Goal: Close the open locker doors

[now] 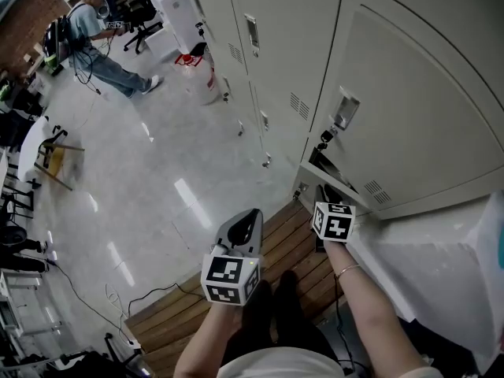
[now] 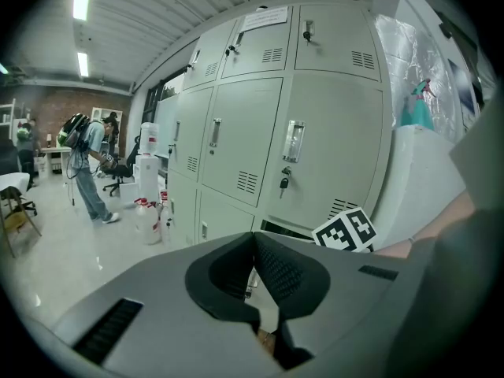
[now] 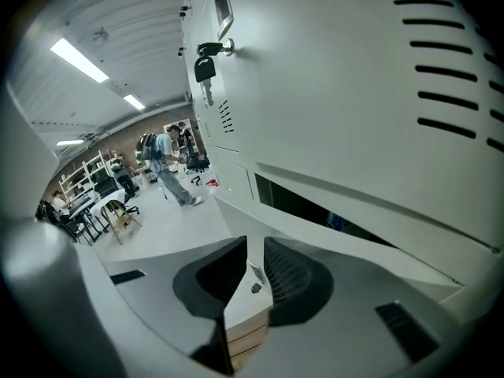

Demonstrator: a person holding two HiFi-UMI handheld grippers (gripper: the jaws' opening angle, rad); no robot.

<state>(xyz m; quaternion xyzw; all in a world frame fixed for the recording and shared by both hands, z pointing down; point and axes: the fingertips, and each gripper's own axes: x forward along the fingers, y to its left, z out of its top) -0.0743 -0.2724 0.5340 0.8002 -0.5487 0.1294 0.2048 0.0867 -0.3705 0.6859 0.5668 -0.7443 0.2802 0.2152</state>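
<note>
A wall of grey lockers runs along the right. The low locker door under the door with a hanging key stands ajar, with a dark gap behind it. My right gripper is at that door's free edge, which runs between the pads; the jaws are shut on it. In the head view the right gripper sits at the ajar door's corner. My left gripper hangs back over the floor, shut with nothing held, its pads meeting at the tips.
A slatted wooden platform lies underfoot before the lockers. A white plastic-wrapped object stands to the right. White jugs stand at the locker base farther along. A person with a backpack and a chair are across the floor.
</note>
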